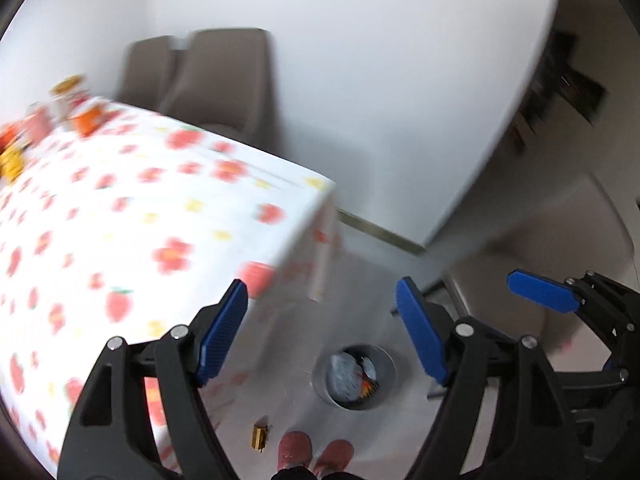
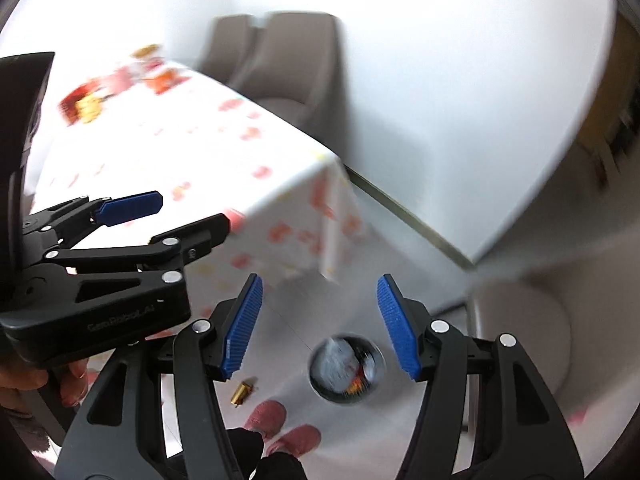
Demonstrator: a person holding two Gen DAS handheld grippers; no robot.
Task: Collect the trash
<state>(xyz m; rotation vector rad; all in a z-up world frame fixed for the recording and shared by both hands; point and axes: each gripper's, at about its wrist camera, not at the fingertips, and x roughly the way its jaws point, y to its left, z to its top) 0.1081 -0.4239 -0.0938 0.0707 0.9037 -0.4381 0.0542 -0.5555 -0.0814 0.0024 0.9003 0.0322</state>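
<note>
My left tool (image 1: 320,328) and right tool (image 2: 318,324) hang released, nothing between their blue pads, above the round trash bin (image 1: 354,376) on the floor. Crumpled wrappers fill the bin. A small gold scrap (image 2: 241,393) lies on the floor just beside it, near my pink slippers (image 1: 295,450). The flowered surface (image 1: 120,208) stands beside the bin.

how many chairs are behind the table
2: grey chairs side by side at the table's far edge, left chair partly hidden behind the right chair. More may be hidden.
</note>
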